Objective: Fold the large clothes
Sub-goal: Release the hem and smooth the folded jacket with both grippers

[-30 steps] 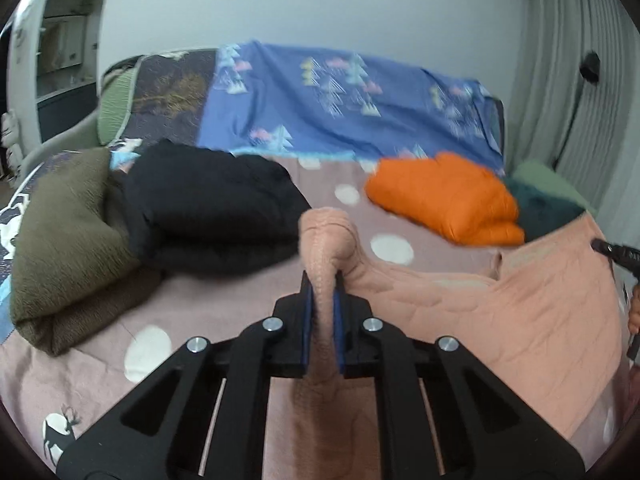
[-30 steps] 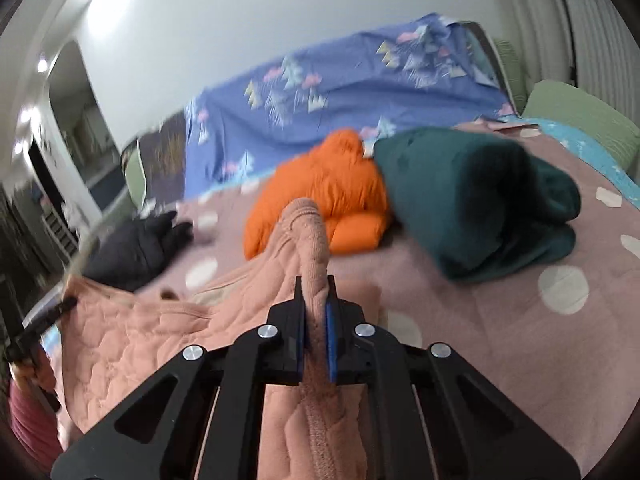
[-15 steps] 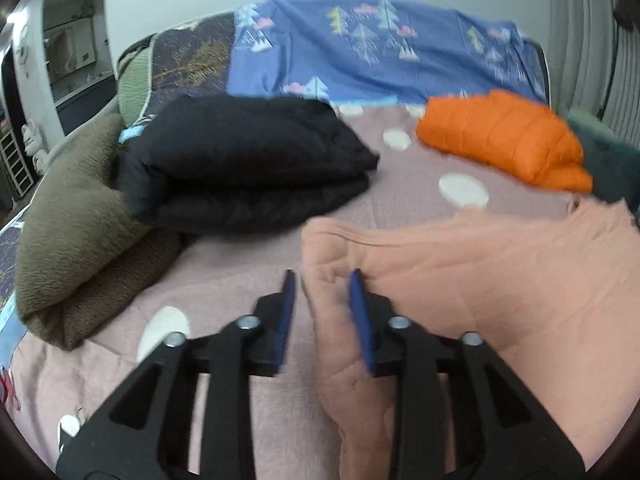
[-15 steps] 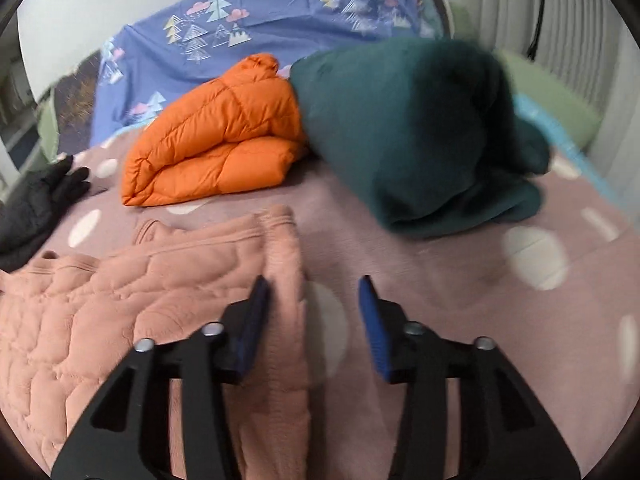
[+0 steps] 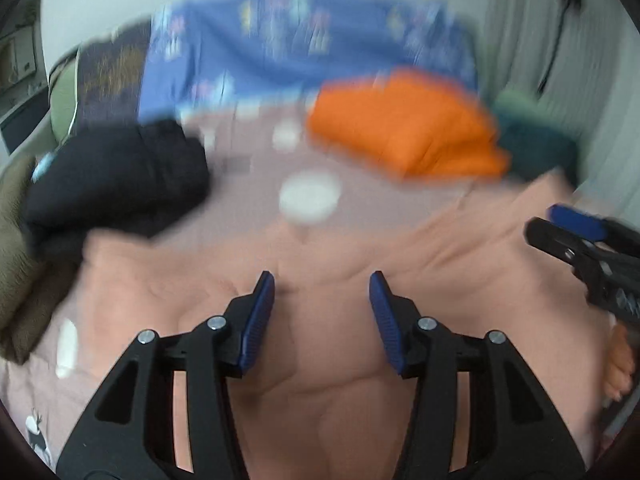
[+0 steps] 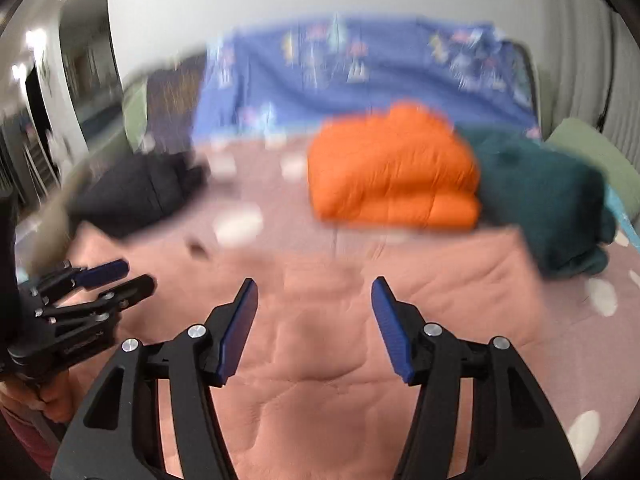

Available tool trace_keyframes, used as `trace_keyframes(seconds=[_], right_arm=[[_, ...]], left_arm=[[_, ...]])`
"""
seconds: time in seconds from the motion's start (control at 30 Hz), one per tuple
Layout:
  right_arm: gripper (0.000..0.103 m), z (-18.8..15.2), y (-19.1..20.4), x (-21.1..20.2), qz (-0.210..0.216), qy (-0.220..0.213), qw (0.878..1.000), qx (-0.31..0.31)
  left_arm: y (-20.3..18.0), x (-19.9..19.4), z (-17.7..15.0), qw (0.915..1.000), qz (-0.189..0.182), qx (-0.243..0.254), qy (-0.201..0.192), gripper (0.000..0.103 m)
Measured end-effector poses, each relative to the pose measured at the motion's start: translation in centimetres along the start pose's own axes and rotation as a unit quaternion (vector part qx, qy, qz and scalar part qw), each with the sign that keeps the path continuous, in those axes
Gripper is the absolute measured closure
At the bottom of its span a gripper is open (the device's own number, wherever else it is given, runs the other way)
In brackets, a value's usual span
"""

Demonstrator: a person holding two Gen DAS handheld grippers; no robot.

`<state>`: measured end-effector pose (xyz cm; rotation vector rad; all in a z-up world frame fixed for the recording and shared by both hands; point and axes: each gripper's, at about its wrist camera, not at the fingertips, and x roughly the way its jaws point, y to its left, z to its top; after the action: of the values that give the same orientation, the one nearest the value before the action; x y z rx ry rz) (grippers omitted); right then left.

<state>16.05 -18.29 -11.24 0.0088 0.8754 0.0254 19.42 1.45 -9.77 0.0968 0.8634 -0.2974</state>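
Left wrist view, blurred: left gripper (image 5: pixel 322 292) spread wide, holding nothing, above the pink quilted garment (image 5: pixel 320 360) lying flat on the bed (image 5: pixel 248 184). Right wrist view: right gripper (image 6: pixel 314 300) likewise wide and unloaded over the same garment, orange jacket (image 6: pixel 394 172) and dark green bundle (image 6: pixel 548 200) beyond.

Motion blur smears the whole far bed: the blue sheet's (image 6: pixel 360 76) prints are unreadable. The peach garment (image 5: pixel 320 380) runs under both frames' bottom edges. The olive bundle (image 5: pixel 16 260) is cut by the left edge.
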Motion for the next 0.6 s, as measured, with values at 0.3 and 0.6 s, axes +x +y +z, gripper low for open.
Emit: trace_keyframes(seconds=[0.3,0.6], right_arm=[[0.042,-0.8,0.0,1.1,-0.010,-0.009,1.000,-0.009],[0.056,1.7,2.6,-4.8,0.060,-0.047,0.997,0.024]], left_arm=[[0.2,1.0,-1.1,0.9998,-0.006,0.000,-0.018,0.049],[5.7,-6.5,-1.2,0.9937,-0.034,-0.062,-0.087,0.051]])
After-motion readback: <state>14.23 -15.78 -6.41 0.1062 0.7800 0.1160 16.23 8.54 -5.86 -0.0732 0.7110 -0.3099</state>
